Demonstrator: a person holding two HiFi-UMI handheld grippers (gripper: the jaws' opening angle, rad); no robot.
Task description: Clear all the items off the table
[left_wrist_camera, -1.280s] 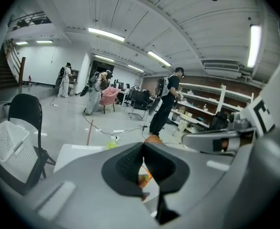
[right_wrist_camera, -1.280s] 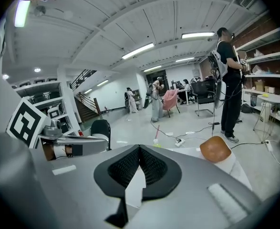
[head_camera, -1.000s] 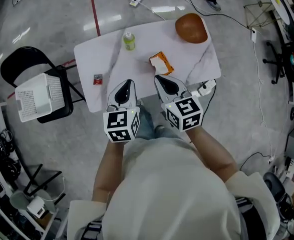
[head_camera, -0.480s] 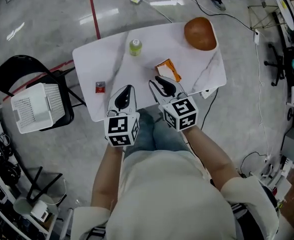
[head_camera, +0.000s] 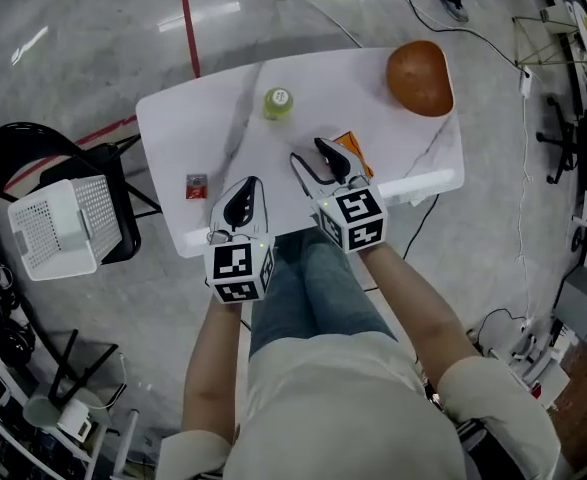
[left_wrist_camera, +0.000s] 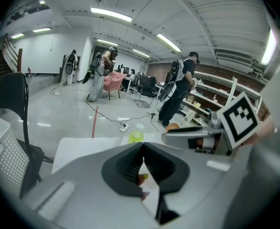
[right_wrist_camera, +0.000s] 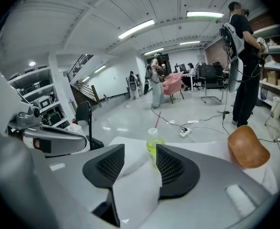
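We count four things on the table (head_camera: pixel 188 128) — one green bottle (head_camera: pixel 278 103), one brown bowl (head_camera: pixel 420 76), one orange packet (head_camera: pixel 358 154), one small red packet (head_camera: pixel 196 185). Left claw (head_camera: pixel 243 188) pressed together; right claw (head_camera: pixel 314 155) spread, jaws just been opening — only table between them.

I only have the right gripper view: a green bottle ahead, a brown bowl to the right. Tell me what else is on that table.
Observer: An orange packet lies nearer the person than the green bottle, below your frame.
Operator: Go on. List anything further left.
Observer: A small red packet lies flat near the left edge of the table, as the head view shows it.
Operator: Report the left gripper's jaws.
Observer: The left gripper has its jaws together, with nothing between them.
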